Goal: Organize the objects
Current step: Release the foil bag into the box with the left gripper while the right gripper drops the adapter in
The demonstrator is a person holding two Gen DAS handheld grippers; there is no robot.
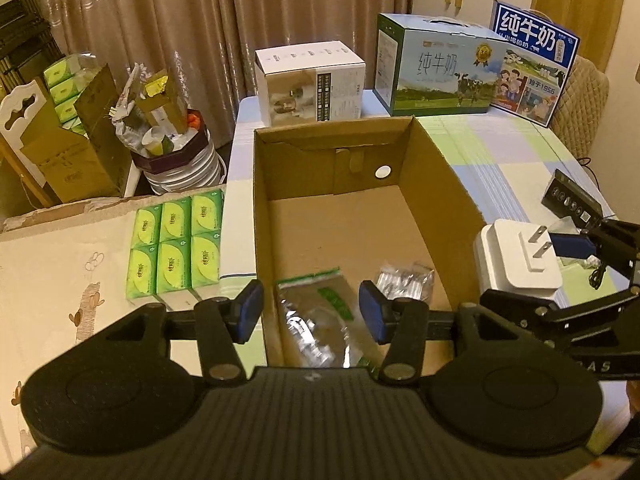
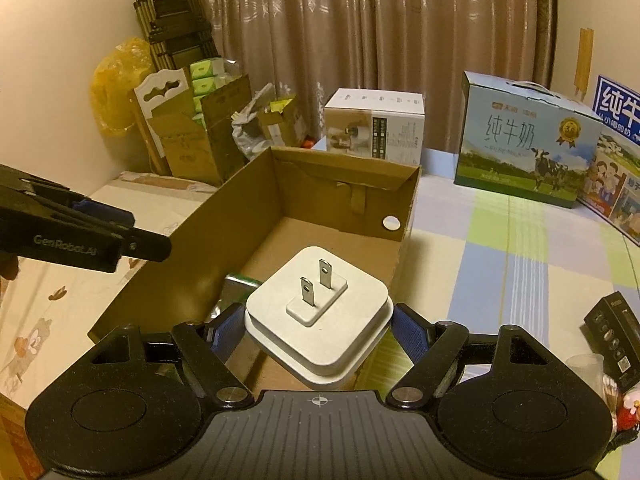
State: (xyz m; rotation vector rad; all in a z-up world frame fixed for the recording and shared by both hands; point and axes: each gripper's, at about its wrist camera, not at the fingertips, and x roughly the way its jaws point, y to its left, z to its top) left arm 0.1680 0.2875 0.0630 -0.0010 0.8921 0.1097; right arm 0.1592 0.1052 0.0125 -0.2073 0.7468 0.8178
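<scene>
Warm, dim indoor light tints both views yellow. Fisheye bends the edges; corners go black. Detail looks soft.

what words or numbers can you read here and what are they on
"纯牛奶": light blue milk carton.
"纯牛奶" and "1956": dark blue milk carton.
"GenRobot.AI": side of the left claw.
"36" on the light blue carton's medal is only a guess.
Too small or blurred: print on the white box, green tissue packs, black box.

Our two matte black tools

Our left tool (image 1: 311,308) and right tool (image 2: 318,330) have blue pads, silver pivot screws and ribbed bodies; "GenRobot.AI" marks one arm.
</scene>
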